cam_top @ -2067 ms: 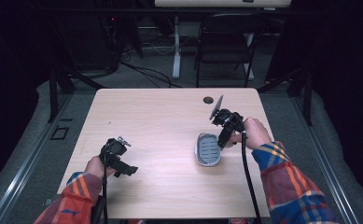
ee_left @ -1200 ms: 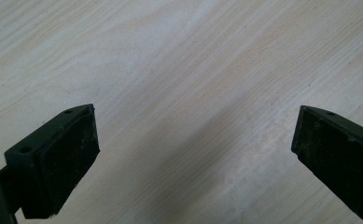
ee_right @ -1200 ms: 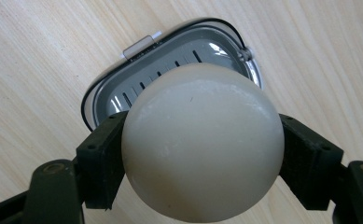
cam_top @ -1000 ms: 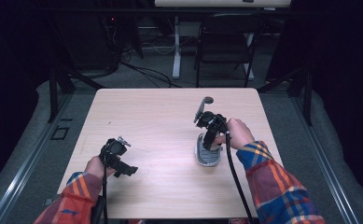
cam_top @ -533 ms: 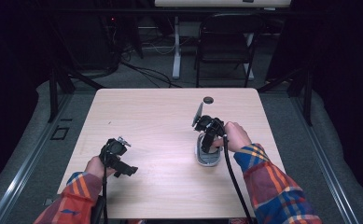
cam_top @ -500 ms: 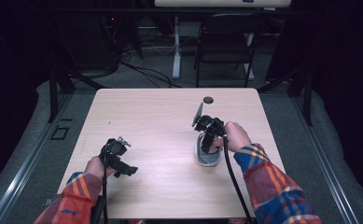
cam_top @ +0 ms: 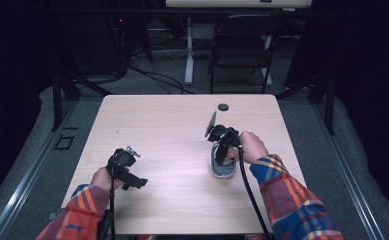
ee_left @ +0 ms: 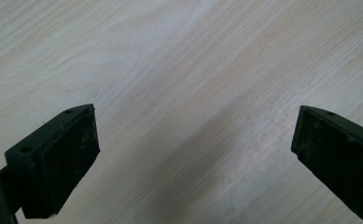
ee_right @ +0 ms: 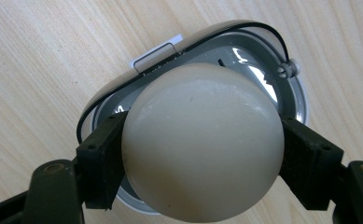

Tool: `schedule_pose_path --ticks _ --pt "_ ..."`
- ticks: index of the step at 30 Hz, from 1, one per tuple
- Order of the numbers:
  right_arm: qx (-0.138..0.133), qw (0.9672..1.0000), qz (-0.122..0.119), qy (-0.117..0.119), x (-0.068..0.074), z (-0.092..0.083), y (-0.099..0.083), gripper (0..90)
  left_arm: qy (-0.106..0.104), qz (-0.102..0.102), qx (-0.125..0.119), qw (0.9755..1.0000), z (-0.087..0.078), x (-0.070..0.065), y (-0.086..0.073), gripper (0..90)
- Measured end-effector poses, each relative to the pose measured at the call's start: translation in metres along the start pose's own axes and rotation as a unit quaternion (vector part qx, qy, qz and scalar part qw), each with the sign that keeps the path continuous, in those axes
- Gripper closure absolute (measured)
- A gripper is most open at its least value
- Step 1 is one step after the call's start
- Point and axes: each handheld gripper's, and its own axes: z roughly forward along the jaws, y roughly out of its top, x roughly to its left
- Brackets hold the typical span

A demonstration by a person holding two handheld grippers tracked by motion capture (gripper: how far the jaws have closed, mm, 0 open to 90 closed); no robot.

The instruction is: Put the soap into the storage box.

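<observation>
Your right gripper [ee_right: 202,154] clamps the egg [ee_right: 202,144] just above the grey slicer tray [ee_right: 291,100], lined up for setting in. Your left gripper [ee_left: 193,154] rests wide, holding nothing, over bare table [ee_left: 179,56].

Cream egg [ee_right: 202,144], silver-grey dish [ee_right: 291,100], black tongs [ee_right: 202,163], pale woodgrain table [ee_right: 39,70], plaid sleeves [cam_top: 292,200]

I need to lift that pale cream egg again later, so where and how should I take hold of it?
Grip the pale cream egg across its widest middle, one pad on each side, coming from above, as the right tool does now over the round grey metal holder. Its smooth, rounded shell curves away elsewhere, so pads would likely slip off there.
</observation>
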Motion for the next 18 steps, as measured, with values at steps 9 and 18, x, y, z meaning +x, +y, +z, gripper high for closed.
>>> schedule_pose_path --ticks 9,18 --pt "0.005 1.0000 -0.001 0.002 -0.001 0.009 -0.002 24.5 0.000 0.001 0.001 1.0000 0.000 0.000 0.000 0.6" --pt "0.007 1.0000 -0.003 0.000 -0.001 0.013 -0.004 24.5 -0.001 0.001 0.001 1.0000 0.000 0.000 0.000 0.7"
